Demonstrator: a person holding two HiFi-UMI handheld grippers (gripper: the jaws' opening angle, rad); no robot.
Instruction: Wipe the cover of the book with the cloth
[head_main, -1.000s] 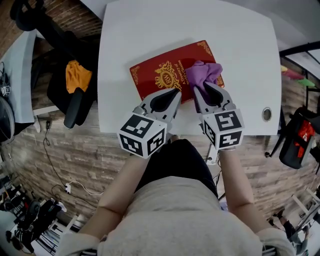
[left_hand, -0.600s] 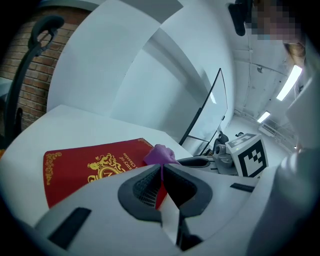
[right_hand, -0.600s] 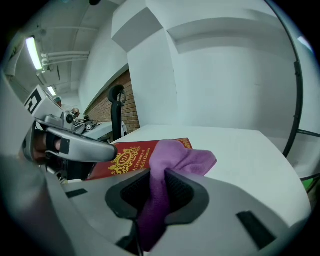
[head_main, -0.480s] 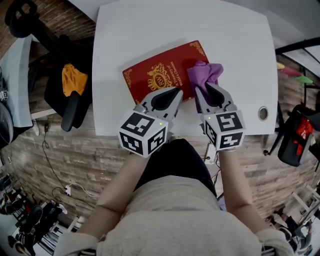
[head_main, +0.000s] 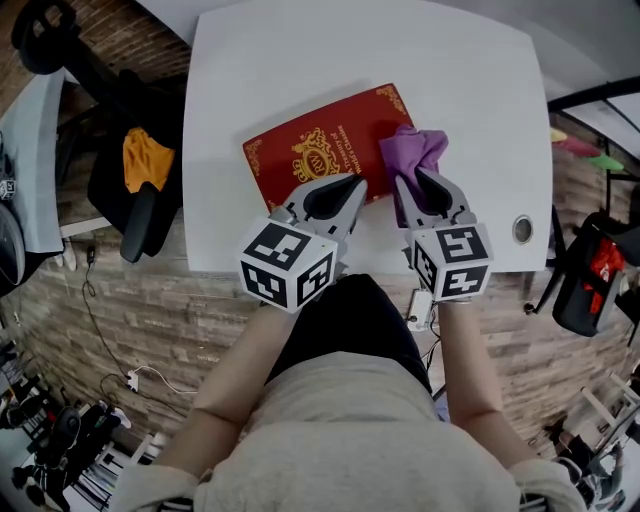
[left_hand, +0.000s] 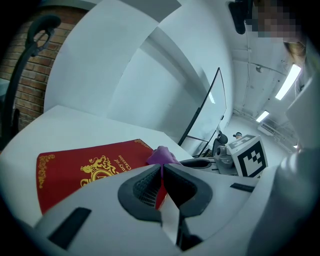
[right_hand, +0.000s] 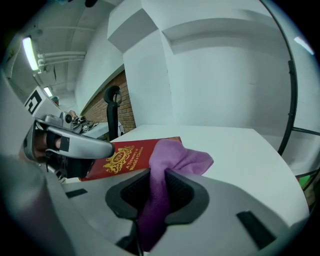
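White tabletop (head_main: 250, 60) fills the scene, and the red book (head_main: 310, 150) with its gold crest lies flat and slantwise on it, close to the near edge. The right gripper (head_main: 417, 180) has its jaws clamped on a bunched purple cloth (head_main: 415, 148), whose free wad sits on the book's right end. The left gripper (head_main: 352, 184) is closed at the book's near edge with a sliver of red cover between its jaws, which looks like a steadying pinch. To wipe well, the cloth should probably ride low so that fabric, not jaw tips, meets the cover. Long overlapping strokes toward the crest and the bare left end would suit, with the left grip firm so the book cannot slide.
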